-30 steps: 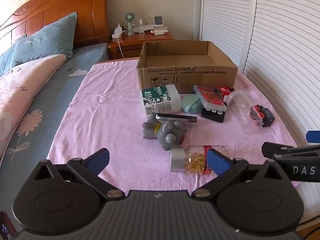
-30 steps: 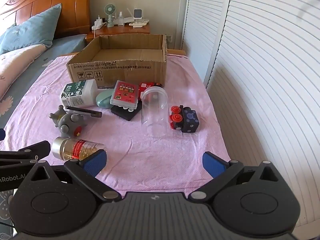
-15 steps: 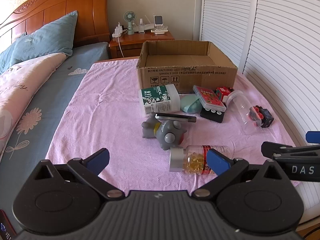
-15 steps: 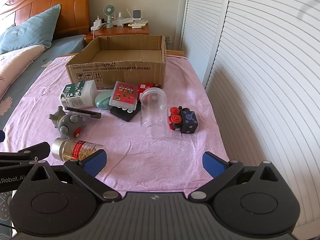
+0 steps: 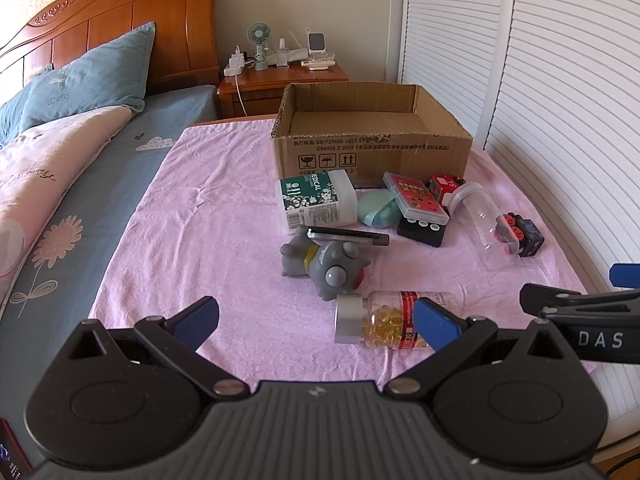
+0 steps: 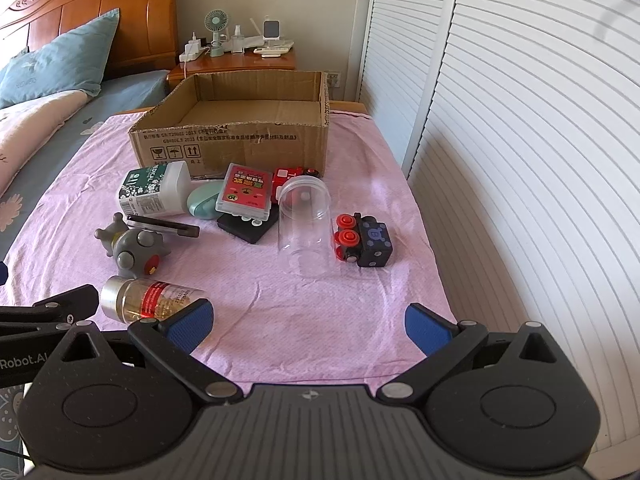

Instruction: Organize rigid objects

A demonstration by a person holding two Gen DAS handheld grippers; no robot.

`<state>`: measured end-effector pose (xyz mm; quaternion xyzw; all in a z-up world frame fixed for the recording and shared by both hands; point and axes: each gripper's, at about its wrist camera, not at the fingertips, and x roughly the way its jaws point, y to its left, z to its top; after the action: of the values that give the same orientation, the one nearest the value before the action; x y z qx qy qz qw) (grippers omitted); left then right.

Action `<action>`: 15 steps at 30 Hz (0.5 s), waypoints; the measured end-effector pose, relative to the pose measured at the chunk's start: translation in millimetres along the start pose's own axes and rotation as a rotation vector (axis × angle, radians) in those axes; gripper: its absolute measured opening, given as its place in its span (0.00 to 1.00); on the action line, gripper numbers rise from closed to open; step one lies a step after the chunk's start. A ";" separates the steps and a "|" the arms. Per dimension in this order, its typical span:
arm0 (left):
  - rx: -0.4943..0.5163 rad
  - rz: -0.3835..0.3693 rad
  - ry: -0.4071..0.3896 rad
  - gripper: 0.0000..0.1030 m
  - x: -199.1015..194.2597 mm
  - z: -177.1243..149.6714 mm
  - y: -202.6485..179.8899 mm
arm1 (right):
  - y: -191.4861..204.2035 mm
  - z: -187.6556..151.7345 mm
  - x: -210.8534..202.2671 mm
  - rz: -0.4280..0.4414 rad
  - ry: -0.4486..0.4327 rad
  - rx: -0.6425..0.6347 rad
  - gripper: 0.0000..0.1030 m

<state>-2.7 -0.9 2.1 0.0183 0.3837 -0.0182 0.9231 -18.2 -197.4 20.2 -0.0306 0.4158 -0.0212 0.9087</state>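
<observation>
The cardboard box stood open-topped at the far end of the pink cloth, and everything else lay in front of it. Nearest the cameras, the pill bottle lay on its side, its long axis running across the cloth, silver cap toward the bed and base toward the slatted doors. Just beyond it the grey toy lay tipped over, with a dark pen lying crosswise at its far side. Closer to the box, the white and green bottle rested on its side beside a green oval case. A card case leaned on a black block. The clear jar lay with its open mouth toward the box and its base toward the cameras; a toy train sat just beside it on the doors' side.

The left hand-held gripper hovered low over the near edge of the cloth, level, its blue pads wide apart and empty, the pill bottle partly behind its right pad. The right hand-held gripper was held alongside, equally level, spread wide and empty.

Only the right view showed the red toy truck behind the jar clearly, and the train unobstructed; from the left, the train appeared partly through the jar's wall.
</observation>
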 end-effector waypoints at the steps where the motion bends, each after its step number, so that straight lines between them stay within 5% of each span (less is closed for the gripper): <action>1: 0.000 0.000 0.000 1.00 0.0 0.0 -0.1 | 0.2 -0.4 0.0 -0.001 -0.001 0.000 1.00; 15: -0.007 -0.004 -0.002 0.99 -3.7 0.5 -1.2 | 3.1 -0.9 -1.3 -0.011 -0.007 -0.004 1.00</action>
<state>-5.0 -2.1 5.0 0.0144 0.3828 -0.0188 0.9235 -19.7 -194.3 20.4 -0.0347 0.4127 -0.0252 0.9099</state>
